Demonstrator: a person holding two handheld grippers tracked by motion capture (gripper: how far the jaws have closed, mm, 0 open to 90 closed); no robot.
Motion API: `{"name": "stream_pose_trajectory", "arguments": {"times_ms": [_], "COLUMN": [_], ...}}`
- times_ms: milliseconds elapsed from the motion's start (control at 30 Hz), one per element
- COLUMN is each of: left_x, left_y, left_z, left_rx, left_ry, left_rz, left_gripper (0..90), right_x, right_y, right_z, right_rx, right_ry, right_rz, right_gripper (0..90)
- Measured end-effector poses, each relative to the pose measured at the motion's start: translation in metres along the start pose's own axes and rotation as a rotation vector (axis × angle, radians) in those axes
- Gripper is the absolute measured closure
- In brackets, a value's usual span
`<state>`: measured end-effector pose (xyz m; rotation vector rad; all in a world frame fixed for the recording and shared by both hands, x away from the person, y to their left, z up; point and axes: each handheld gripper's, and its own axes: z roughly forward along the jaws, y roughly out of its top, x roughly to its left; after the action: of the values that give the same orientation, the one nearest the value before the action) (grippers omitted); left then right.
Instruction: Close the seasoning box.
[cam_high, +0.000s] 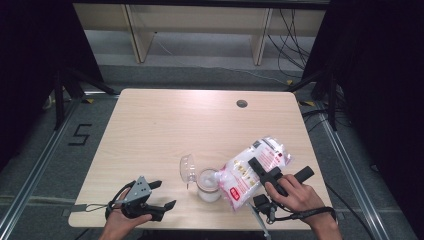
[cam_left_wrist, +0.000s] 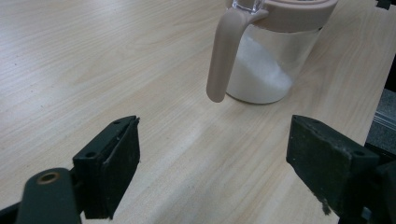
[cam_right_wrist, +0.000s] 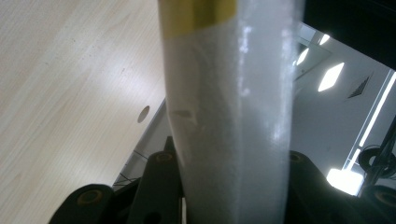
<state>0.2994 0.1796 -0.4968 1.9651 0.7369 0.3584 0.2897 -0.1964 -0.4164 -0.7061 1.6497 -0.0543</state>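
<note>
A clear jar (cam_high: 208, 186) part-filled with white granules stands near the table's front edge, its clear lid (cam_high: 188, 168) flipped open to the left. A plastic bag (cam_high: 250, 172) of white granules with red print lies tilted, its lower end over the jar's mouth. My right gripper (cam_high: 253, 170) is shut on the bag's middle. In the right gripper view the bag (cam_right_wrist: 229, 116) sits pinched between the jaws. My left gripper (cam_high: 166, 194) rests open at the front left, pointing at the jar. In the left gripper view the jar (cam_left_wrist: 266, 70) with its beige rim and handle (cam_left_wrist: 223, 56) stands ahead of the empty jaws.
The wooden table (cam_high: 165, 125) has a round cable hole (cam_high: 242, 103) at the back right. Beyond the table stand the legs of a pale desk (cam_high: 140, 40), with cables on the floor. Dark curtains flank both sides.
</note>
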Motion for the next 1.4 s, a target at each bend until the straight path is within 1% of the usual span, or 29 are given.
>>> {"name": "stream_pose_trajectory", "arguments": {"times_ms": [67,100,133,200,233,333,367,400,433,467,500,600,667,700,767,833,867,933,967,1067,1333,1367,1400], "left_x": [0.0001,0.0,-0.0013,-0.0013,0.0,-0.0001,-0.0013,-0.0014,-0.0001,0.0,0.0,0.0,-0.0001,-0.0014,-0.0001,0.0,-0.0013,-0.0013,-0.0014,-0.0013,-0.0013,0.0,0.0], "left_y": [0.0,0.0,-0.0005,-0.0005,0.0,0.0,-0.0004,-0.0004,0.0,0.0,0.0001,0.0,0.0,-0.0004,0.0001,0.0,-0.0004,-0.0004,-0.0004,-0.0005,-0.0006,-0.0001,-0.0001], "left_z": [-0.0001,0.0,0.0001,0.0,-0.0001,-0.0002,-0.0001,0.0,0.0,0.0,-0.0002,-0.0001,-0.0002,0.0,-0.0002,-0.0001,0.0,0.0001,0.0,0.0001,0.0002,0.0001,0.0001], "left_rx": [0.001,0.001,0.002,0.001,0.0,0.0,0.001,0.001,0.0,0.001,0.001,0.0,0.001,0.001,0.0,0.001,0.001,0.003,0.003,0.001,0.003,0.003,0.003], "left_ry": [0.0,0.0,0.003,0.003,0.0,0.001,0.002,0.003,0.001,0.0,0.001,0.001,0.001,0.003,0.001,0.001,0.003,0.002,0.002,0.002,0.0,-0.002,-0.002], "left_rz": [0.001,0.001,-0.021,-0.02,0.001,0.0,-0.019,-0.021,-0.001,0.0,0.002,0.001,0.001,-0.021,0.001,0.001,-0.02,-0.019,-0.019,-0.022,-0.021,0.002,0.002], "left_gripper": [17.1,17.1,17.1,17.1,17.1,17.1,17.1,17.1,17.1,17.1,17.1,17.1,17.1,17.1,17.1,17.1,17.1,17.1,17.1,17.1,17.1,17.1,17.1], "right_x": [-0.0004,0.0,0.0002,0.0001,-0.0002,-0.0004,0.0004,-0.0004,-0.0011,-0.0013,-0.0031,-0.0026,-0.0029,-0.003,-0.003,-0.0028,-0.0027,-0.0028,-0.0041,-0.0042,-0.0037,-0.0034,-0.0034], "right_y": [-0.0001,0.0002,0.0002,0.0004,0.0005,0.0005,0.0004,0.0004,0.0001,0.0002,0.0003,0.0005,0.0009,0.0009,0.0013,0.0014,0.0014,0.0012,0.0014,0.0014,0.0011,0.0011,0.0011], "right_z": [0.0001,-0.0001,0.0002,0.0002,0.0001,-0.0001,-0.0001,-0.0002,-0.0002,-0.0003,0.0,-0.0009,-0.0012,-0.0012,-0.0013,-0.0013,-0.0013,-0.0014,-0.0015,-0.0018,-0.0016,-0.0017,-0.0017], "right_rx": [-0.002,-0.002,-0.003,-0.003,-0.001,0.0,0.003,0.002,0.001,0.002,-0.005,0.006,0.007,0.006,0.009,0.01,0.011,0.014,0.019,0.019,0.019,0.02,0.02], "right_ry": [0.001,0.002,-0.005,-0.004,0.0,-0.001,0.004,-0.001,-0.001,-0.001,-0.002,-0.002,-0.007,-0.006,-0.006,-0.005,-0.003,-0.002,0.019,0.017,0.019,0.019,0.019], "right_rz": [-0.004,0.002,-0.001,-0.002,-0.003,-0.006,0.005,-0.005,-0.016,-0.018,-0.037,-0.028,-0.034,-0.035,-0.039,-0.039,-0.038,-0.044,-0.054,-0.055,-0.056,-0.057,-0.057], "right_gripper": [72.4,72.4,72.4,72.5,72.6,72.6,72.6,72.7,72.7,72.7,72.7,72.7,72.7,72.8,72.8,72.8,72.8,72.8,72.8,72.8,72.9,73.0,73.0]}}
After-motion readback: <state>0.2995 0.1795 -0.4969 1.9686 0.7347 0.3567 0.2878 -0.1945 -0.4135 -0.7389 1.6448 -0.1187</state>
